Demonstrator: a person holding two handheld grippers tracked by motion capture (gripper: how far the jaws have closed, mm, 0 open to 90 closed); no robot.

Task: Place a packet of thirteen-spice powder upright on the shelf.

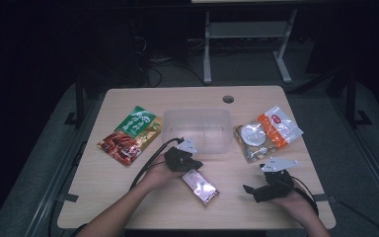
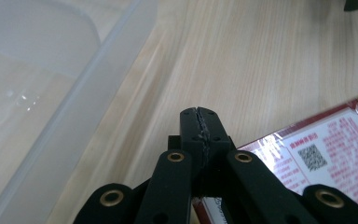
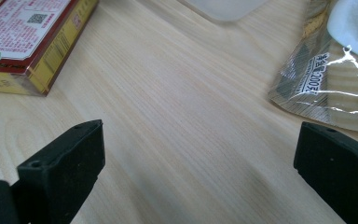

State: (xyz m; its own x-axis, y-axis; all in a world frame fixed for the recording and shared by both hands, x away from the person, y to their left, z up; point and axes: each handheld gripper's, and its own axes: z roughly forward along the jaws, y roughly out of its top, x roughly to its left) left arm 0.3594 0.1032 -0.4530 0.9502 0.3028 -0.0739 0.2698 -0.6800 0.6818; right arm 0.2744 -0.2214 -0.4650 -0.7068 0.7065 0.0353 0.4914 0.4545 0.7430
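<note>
The left gripper (image 1: 190,162) is being held low over the wooden table (image 1: 128,197), just in front of the clear plastic bin (image 1: 197,129), with its jaws pressed fully together and nothing clamped between them; in the left gripper view the two black pads are seen meeting in a thin seam. The red box (image 1: 200,187) with a printed label and a square code is being left flat on the table directly beside and partly under those closed tips, its near corner being overlapped by the gripper's linkage in the left gripper view (image 2: 326,158); whether the tips are touching it cannot be told. The right gripper (image 1: 256,190) is being held near the table's front right, its jaws spread wide apart with bare tabletop between them, and nothing is being gripped. In the right gripper view the red box (image 3: 23,37) is being shown at the upper left and the clear snack bag (image 3: 335,79) at the upper right. A green-and-red sauce packet (image 1: 128,134) is being left lying to the left of the bin, well apart from both grippers.
</note>
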